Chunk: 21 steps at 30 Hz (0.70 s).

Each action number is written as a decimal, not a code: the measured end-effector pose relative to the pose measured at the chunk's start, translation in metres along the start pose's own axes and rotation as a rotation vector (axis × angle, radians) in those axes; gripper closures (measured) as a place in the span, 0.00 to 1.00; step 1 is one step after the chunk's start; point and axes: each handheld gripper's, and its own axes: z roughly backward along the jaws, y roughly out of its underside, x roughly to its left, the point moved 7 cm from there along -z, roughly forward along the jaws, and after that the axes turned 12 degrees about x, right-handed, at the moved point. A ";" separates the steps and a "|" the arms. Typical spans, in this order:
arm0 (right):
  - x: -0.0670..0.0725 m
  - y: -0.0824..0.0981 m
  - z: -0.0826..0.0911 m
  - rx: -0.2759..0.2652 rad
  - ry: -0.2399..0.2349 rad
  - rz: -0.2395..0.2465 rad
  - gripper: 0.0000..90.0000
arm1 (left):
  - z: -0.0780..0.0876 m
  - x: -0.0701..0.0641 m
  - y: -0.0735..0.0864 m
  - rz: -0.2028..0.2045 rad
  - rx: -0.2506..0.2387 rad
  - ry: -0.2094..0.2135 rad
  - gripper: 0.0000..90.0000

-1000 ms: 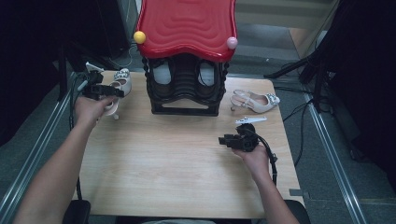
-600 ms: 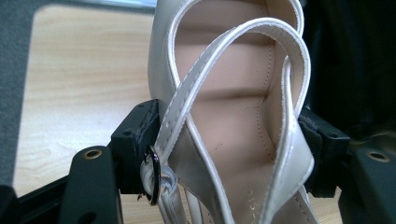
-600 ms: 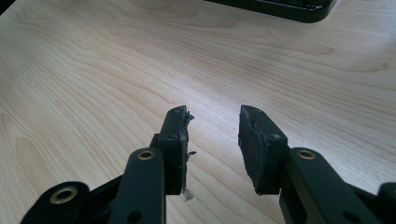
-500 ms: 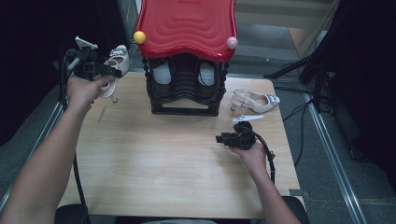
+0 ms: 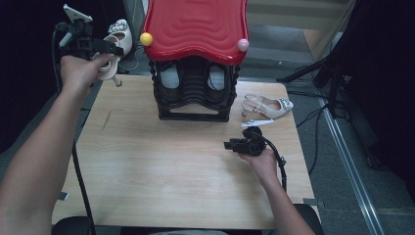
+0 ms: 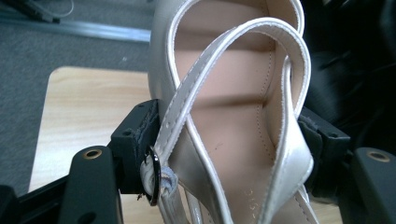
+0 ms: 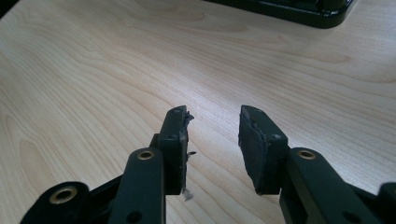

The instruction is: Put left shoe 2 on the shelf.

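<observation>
On the wooden table (image 5: 161, 166), the near half is bare wood from the front edge up to the rack, the widest open room on it. The right gripper (image 5: 229, 145) sits low over the board at about 4 o'clock from the table's middle, held in the person's right hand (image 5: 262, 161), its jaws spread apart with nothing between them and pointing toward 9 o'clock. In the right gripper view the bare pads (image 7: 252, 140) hover just above the wood grain, and the black base of the rack (image 7: 299, 9) crosses the far edge of the picture.

Just beyond that gripper, at 2 o'clock on the table, a pale slingback sandal (image 5: 266, 105) lies on its side near the right edge, well apart from the jaws. A small white clip-like piece (image 5: 257, 123) lies between the sandal and the gripper.

At 12 o'clock stands the black shoe rack (image 5: 195, 95) under a red wavy top (image 5: 195, 29), with a yellow knob (image 5: 146, 38) and a pink knob (image 5: 243, 45) at its front corners; shoes sit in its compartments. It blocks the far middle of the table.

At 10 o'clock, past the table's far left corner and raised above it, the left gripper (image 5: 115, 50) pinches a silver-white strappy shoe (image 6: 233, 126). In the left gripper view the jaws press on both sides of the shoe, with a strap buckle (image 6: 154, 179) against one pad. The table corner lies below it.
</observation>
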 end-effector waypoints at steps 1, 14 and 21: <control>0.000 -0.001 0.001 -0.009 0.001 -0.001 0.71 | 0.003 -0.003 -0.002 0.003 0.000 0.004 0.36; 0.000 0.000 -0.001 -0.001 0.009 0.010 0.71 | 0.044 -0.040 -0.035 -0.032 -0.030 -0.006 0.36; 0.000 0.000 -0.001 0.002 0.008 0.008 0.71 | 0.065 -0.065 -0.054 -0.044 -0.048 -0.024 0.36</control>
